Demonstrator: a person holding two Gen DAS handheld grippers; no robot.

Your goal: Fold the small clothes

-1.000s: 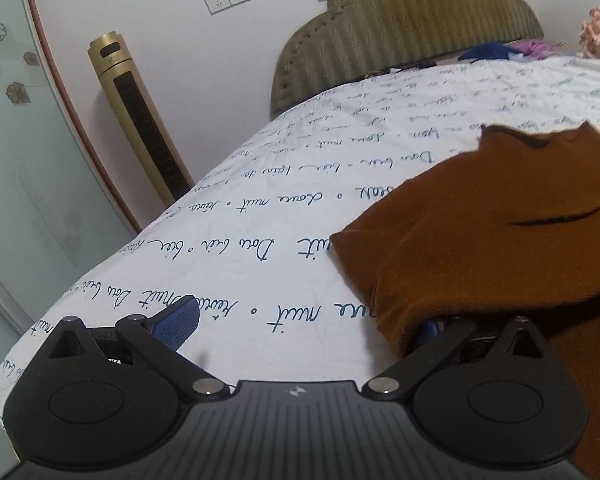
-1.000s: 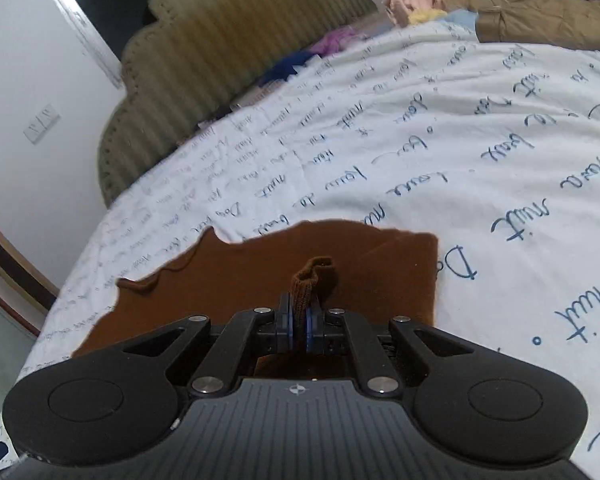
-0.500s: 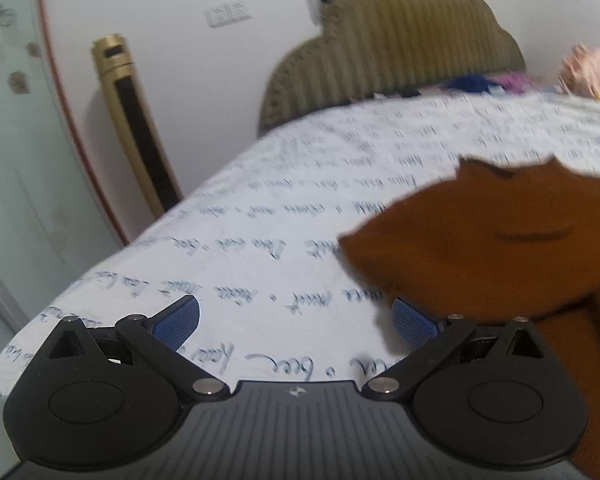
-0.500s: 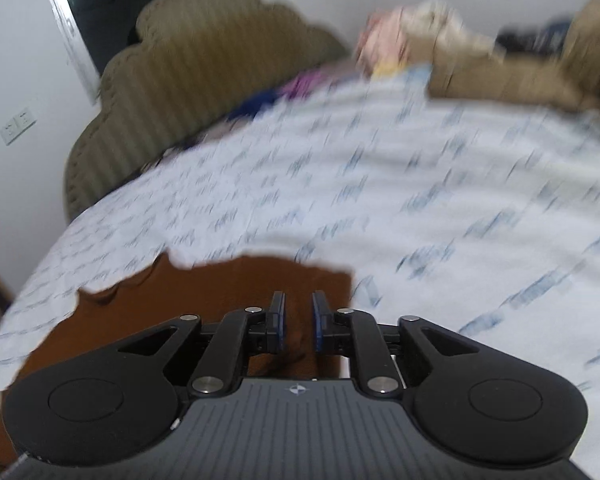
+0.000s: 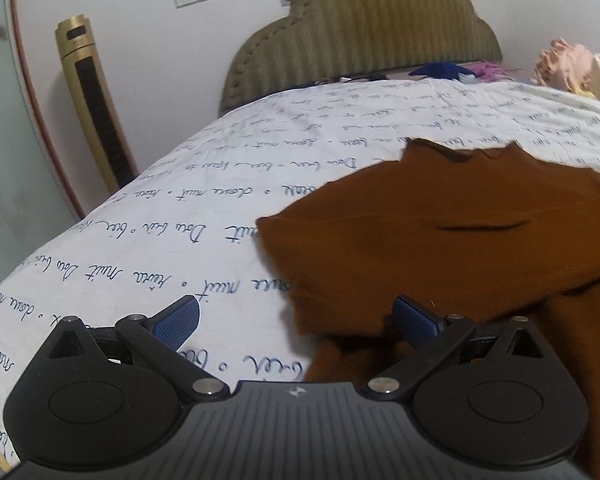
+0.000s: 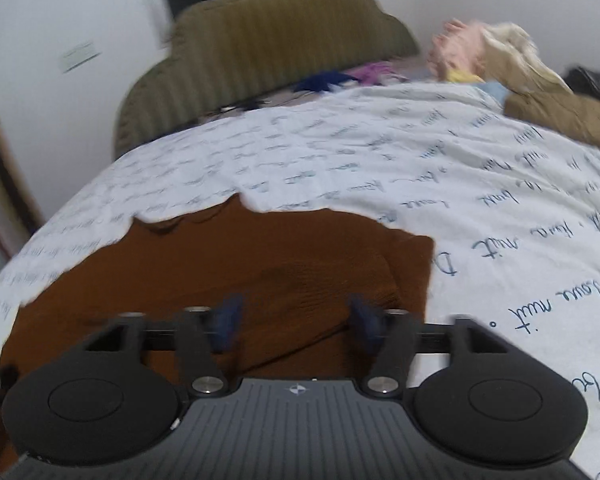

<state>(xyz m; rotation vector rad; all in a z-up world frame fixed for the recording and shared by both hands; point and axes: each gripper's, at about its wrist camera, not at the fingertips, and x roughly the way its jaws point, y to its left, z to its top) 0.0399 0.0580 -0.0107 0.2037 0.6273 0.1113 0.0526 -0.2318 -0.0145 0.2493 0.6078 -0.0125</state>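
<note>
Rust-brown knit sweater [image 5: 440, 240] lies flat on the white script-printed bedsheet [image 5: 220, 200]. Left gripper [image 5: 296, 320] gapes wide with nothing in it, near the sweater's left edge. Right gripper [image 6: 296, 320] has just been opening, nothing between its jaws.

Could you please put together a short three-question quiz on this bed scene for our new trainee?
1. True or false: the right gripper is clamping the brown garment.
2. What stands against the wall, beside the bed? A) a gold tower fan B) a floor lamp C) a ladder
3. Fill in: the bedsheet is printed with blue ____.

Key:
1. False; its jaws have just been opening and hold nothing.
2. A, the gold tower fan.
3. Handwriting.
</note>
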